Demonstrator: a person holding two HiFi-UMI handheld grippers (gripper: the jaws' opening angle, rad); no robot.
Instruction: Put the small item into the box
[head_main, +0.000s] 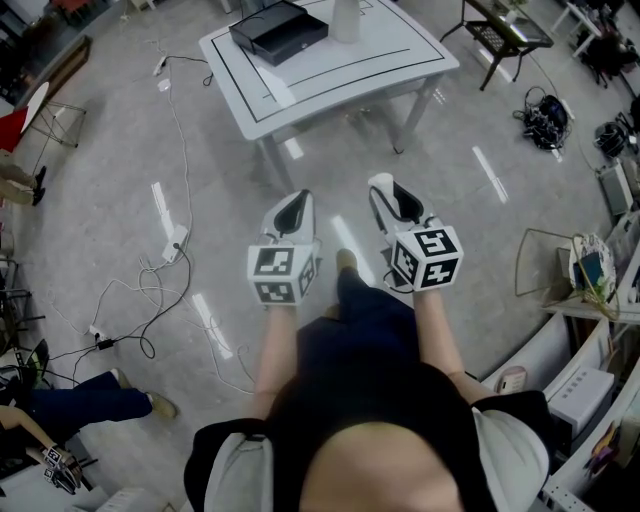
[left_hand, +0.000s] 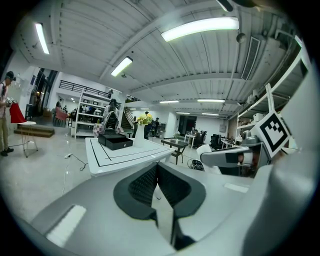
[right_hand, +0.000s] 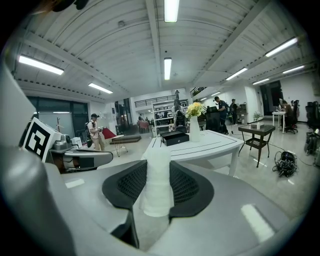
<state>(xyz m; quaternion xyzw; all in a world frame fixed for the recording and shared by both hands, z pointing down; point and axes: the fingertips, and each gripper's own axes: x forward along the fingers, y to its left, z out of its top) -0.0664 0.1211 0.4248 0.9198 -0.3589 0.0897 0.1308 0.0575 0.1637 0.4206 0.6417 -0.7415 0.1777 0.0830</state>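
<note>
Short of the table (head_main: 385, 62) bearing the box (head_main: 278, 30), the right gripper (head_main: 392, 198) clamps the small item (right_hand: 157, 180) for transport; the left gripper (head_main: 292, 210), jaws together, is spare.

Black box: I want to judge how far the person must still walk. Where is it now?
In the head view the black box sits on the white table at top centre, just left of the white vase.

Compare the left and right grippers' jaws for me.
The left gripper has its jaws shut together, empty; the right gripper has its jaws apart, clamped on a small white item. Both are held over the grey floor, short of the white table.
</note>
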